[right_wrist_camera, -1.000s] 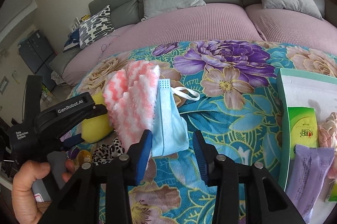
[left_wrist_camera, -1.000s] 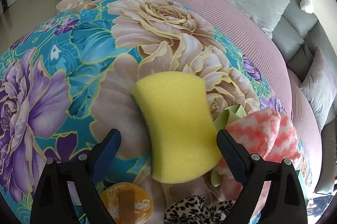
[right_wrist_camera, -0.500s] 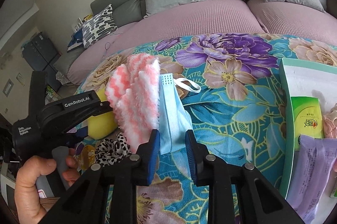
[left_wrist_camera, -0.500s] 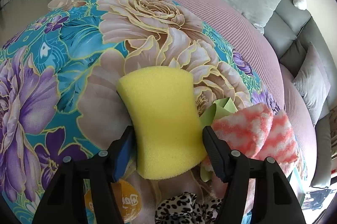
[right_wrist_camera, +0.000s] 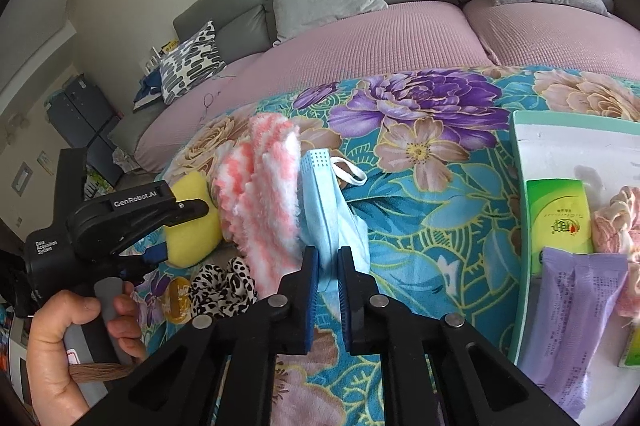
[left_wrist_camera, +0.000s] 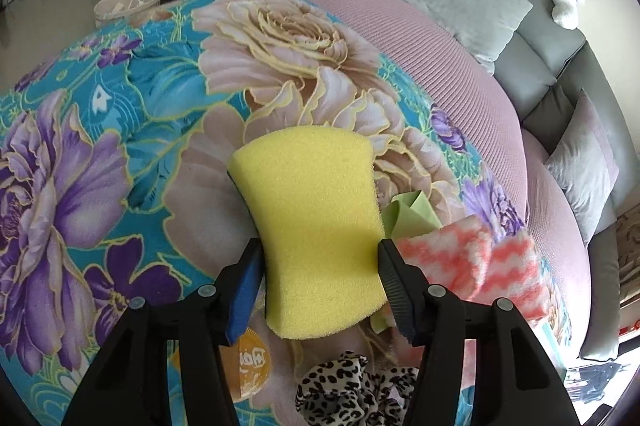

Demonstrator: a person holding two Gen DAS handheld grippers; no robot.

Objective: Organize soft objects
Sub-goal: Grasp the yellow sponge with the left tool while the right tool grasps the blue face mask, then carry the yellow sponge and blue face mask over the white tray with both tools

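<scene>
Left gripper (left_wrist_camera: 318,258) has just been closing and now clamps the sponge (left_wrist_camera: 308,222) across its waist. Right gripper (right_wrist_camera: 328,262), likewise just closing, pinches the mask (right_wrist_camera: 326,210) at its near edge. Lift both straight up, avoiding the towel (right_wrist_camera: 260,202) between them.

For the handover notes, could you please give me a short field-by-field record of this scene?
surface: floral teal blanket in front of a pink sofa
left gripper: fingers just closing, pressed on the yellow foam sponge
right gripper: fingers just closing, pinching the light blue face mask
between them: pink-and-white fluffy cloth
near sponge: leopard-print scrunchie
right side: white tray with mint rim holding packets
</scene>
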